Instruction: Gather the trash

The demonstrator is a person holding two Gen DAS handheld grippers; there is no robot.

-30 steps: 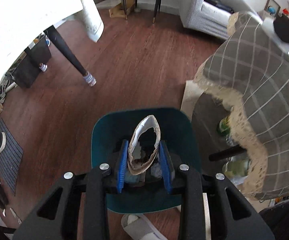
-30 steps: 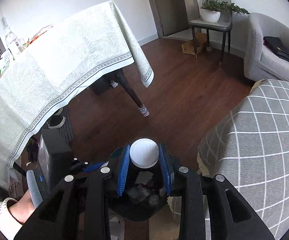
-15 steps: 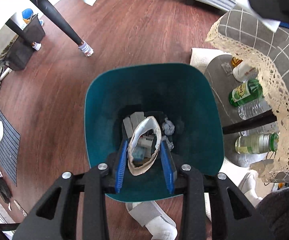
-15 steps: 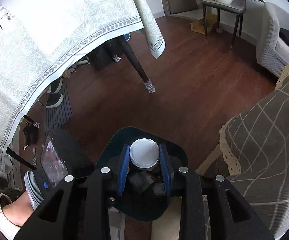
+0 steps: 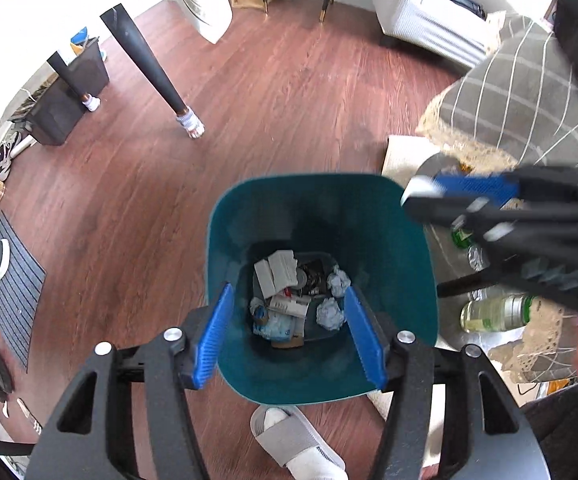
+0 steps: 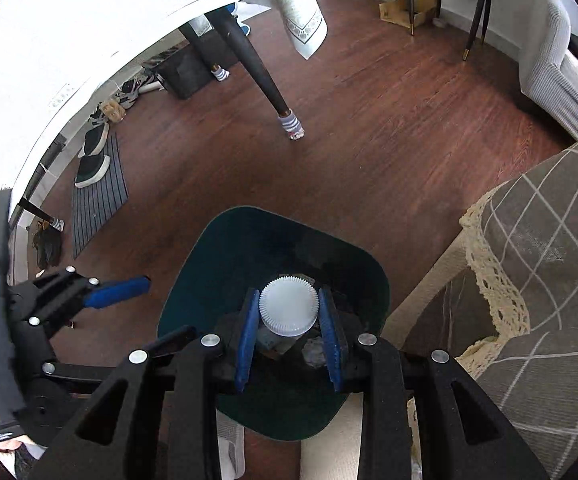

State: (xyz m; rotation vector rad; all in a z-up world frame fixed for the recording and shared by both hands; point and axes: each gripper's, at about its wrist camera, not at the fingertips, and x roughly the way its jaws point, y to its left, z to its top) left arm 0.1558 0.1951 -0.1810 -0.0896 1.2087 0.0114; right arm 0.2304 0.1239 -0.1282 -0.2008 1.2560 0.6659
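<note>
A teal bin (image 5: 389, 256) stands on the wood floor with crumpled paper and cartons (image 5: 289, 300) at its bottom. My left gripper (image 5: 287, 288) hangs over the bin, its jaws opening, and nothing is between the blue pads. My right gripper (image 6: 288, 292) is shut on a white ribbed round container (image 6: 288, 312), above the same bin (image 6: 249, 236). In the left wrist view the right gripper (image 5: 449, 196) comes in blurred over the bin's right rim. The left gripper's blue finger (image 6: 117, 290) shows at the left of the right wrist view.
A side table under a grey checked cloth (image 5: 521, 92) stands right of the bin, with bottles (image 5: 497, 312) beneath it. A foot in a grey slipper (image 5: 297, 440) is near the bin's front. A black table leg (image 5: 149, 68) and a mat with shoes (image 5: 5, 280) lie to the left.
The left gripper opened and the torn paper cup it held is gone from its jaws. The right gripper sank over the bin, still holding the white container.
</note>
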